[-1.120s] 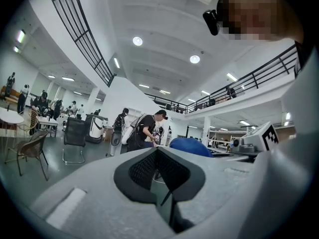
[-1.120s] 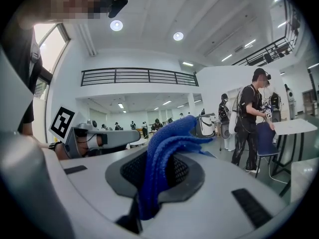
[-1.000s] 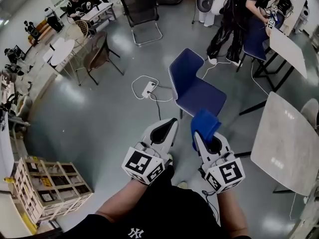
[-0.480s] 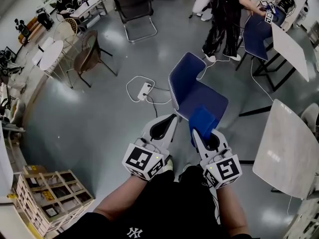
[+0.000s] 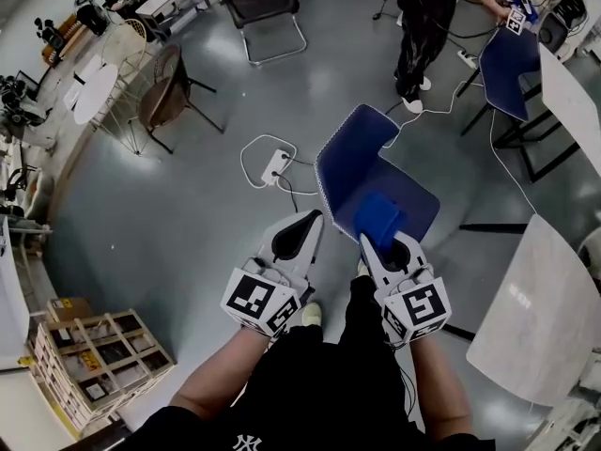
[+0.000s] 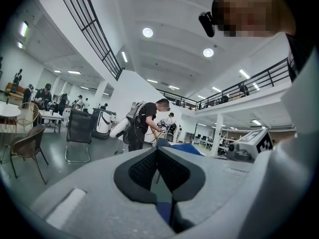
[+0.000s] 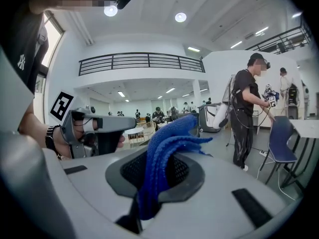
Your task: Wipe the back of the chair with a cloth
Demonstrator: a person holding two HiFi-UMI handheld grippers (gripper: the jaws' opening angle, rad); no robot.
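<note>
The blue chair (image 5: 349, 148) stands on the grey floor just ahead of me, its curved back to the left and its seat (image 5: 413, 200) to the right. My right gripper (image 5: 374, 241) is shut on a folded blue cloth (image 5: 378, 214), which hangs over the near part of the seat. In the right gripper view the cloth (image 7: 162, 148) sticks up from between the closed jaws. My left gripper (image 5: 310, 219) is shut with nothing in it, to the left of the cloth and short of the chair. In the left gripper view a bit of the chair (image 6: 183, 149) shows past its jaws.
A white power strip with looped cable (image 5: 279, 166) lies on the floor left of the chair. A white table (image 5: 531, 313) stands at the right, wooden crates (image 5: 99, 355) at the lower left. A person (image 5: 424, 26) stands by another blue chair (image 5: 507, 56) beyond. A brown chair (image 5: 167, 90) is far left.
The chair has come closer to me and both grippers. The cloth, which hung before the seat's near edge, now overlaps the seat. Both grippers stay shut.
</note>
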